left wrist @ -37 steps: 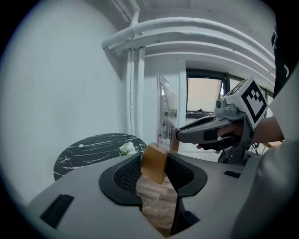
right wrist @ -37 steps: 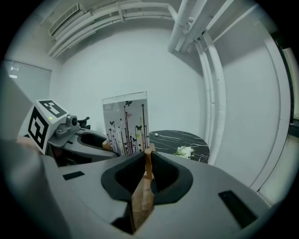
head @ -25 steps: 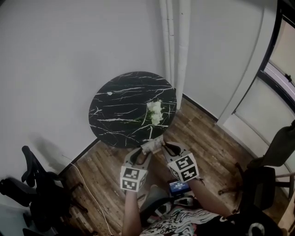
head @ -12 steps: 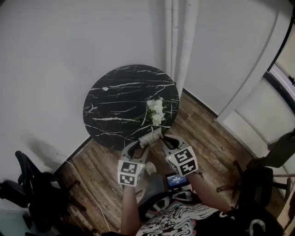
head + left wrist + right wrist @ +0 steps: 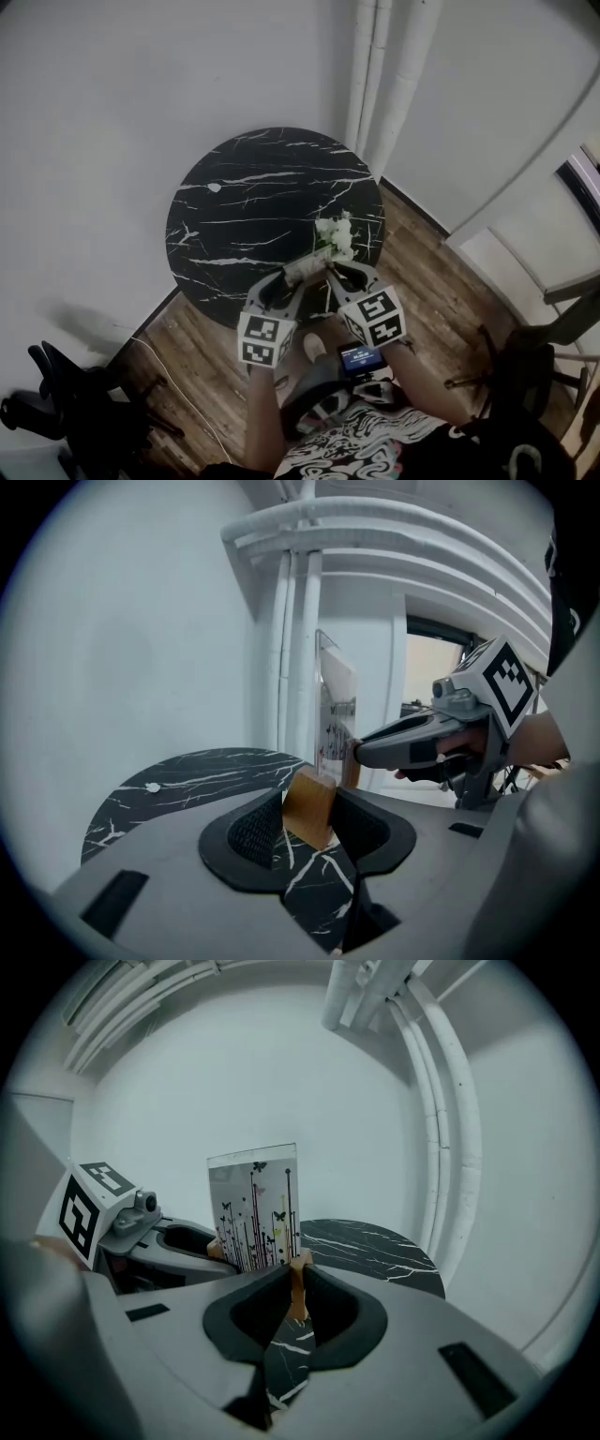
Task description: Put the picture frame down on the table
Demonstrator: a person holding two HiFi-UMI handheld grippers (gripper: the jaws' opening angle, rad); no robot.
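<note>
Picture frame clamped in fingers of left gripper, right gripper, over table edge; underside hidden.

Dim, flat light is filling the head view, colours are looking grey and washed, and the corners are darkening. A chair at 8 o'clock is throwing a soft shadow onto the wall. Both gripper views are bulging like fisheyes inside black rims, bending the pipes at 2 o'clock. In the left gripper view a window at 3 o'clock is glowing warm. The frame is catching pale light.
</note>
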